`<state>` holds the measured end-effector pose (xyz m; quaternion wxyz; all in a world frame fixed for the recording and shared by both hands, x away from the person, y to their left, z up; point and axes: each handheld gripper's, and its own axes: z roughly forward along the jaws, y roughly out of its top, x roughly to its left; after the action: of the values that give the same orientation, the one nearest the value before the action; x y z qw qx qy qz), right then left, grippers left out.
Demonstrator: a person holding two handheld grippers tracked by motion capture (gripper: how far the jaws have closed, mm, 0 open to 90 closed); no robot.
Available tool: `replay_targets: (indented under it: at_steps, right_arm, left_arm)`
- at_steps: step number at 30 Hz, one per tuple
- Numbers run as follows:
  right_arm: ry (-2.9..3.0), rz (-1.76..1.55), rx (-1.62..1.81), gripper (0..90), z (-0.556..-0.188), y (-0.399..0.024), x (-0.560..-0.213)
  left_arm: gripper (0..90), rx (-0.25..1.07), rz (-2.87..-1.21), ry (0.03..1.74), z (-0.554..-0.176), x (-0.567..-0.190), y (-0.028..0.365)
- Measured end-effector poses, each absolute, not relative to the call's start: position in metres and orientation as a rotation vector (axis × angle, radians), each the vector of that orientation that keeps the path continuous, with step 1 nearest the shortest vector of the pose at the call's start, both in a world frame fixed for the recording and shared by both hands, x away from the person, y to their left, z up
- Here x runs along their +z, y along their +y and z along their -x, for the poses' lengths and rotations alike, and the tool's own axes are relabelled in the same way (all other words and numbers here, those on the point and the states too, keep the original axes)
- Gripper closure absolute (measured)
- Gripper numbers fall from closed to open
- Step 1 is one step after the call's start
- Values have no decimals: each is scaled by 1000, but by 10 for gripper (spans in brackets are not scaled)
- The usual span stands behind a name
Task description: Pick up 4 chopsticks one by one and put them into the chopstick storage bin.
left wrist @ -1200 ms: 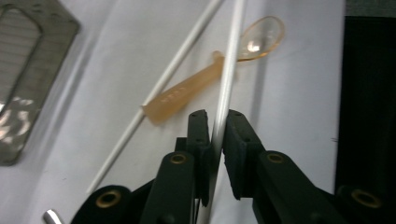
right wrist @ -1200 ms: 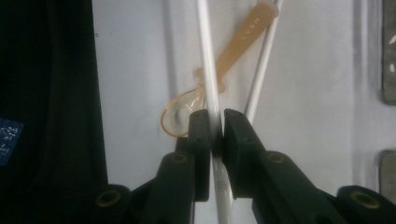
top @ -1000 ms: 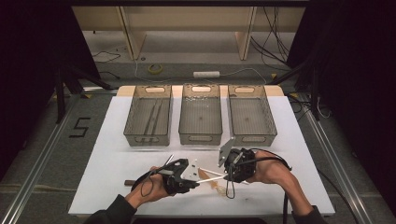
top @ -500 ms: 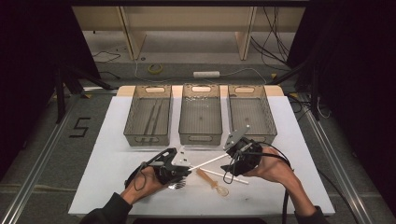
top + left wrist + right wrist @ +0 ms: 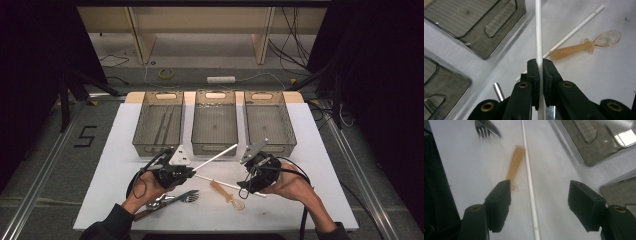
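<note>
My left gripper (image 5: pixel 191 170) (image 5: pixel 539 67) is shut on a thin white stick (image 5: pixel 217 156) (image 5: pixel 538 30). It holds the stick off the table, the far end slanting up toward the middle bin. A second white stick (image 5: pixel 220 183) (image 5: pixel 574 30) (image 5: pixel 529 180) lies flat on the white table. Beside it lies a tan-handled spoon (image 5: pixel 222 190) (image 5: pixel 574 50) (image 5: pixel 515 162). My right gripper (image 5: pixel 246 186) (image 5: pixel 539 192) hovers over the lying stick. Its jaws have just been opening and stand wide, with the stick on the table below the gap, untouched.
Three grey see-through bins stand in a row at the back: left (image 5: pixel 150 148) with thin utensils inside, middle (image 5: pixel 210 148), right (image 5: pixel 280 145). A fork (image 5: pixel 189 196) (image 5: pixel 481 130) and a knife (image 5: pixel 491 127) lie near the front edge by my left hand.
My right gripper's jaws opened wide. My left gripper shifted left and slightly up with its white stick, whose far end now points at the middle bin.
</note>
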<state>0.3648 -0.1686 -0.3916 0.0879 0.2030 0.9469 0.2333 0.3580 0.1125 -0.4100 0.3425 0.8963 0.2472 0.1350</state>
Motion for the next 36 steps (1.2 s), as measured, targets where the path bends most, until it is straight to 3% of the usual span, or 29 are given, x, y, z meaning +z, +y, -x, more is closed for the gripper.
replay_targets:
  at_steps: [18, 36]
  right_arm:
    - [2883, -665, 576, 370, -374, -172, -414]
    - [2906, -675, 546, 344, -378, -171, -421]
  left_arm:
    - [847, 400, -2220, 787, -374, -400, 138]
    - [848, 494, -2052, 1019, -418, -389, 184]
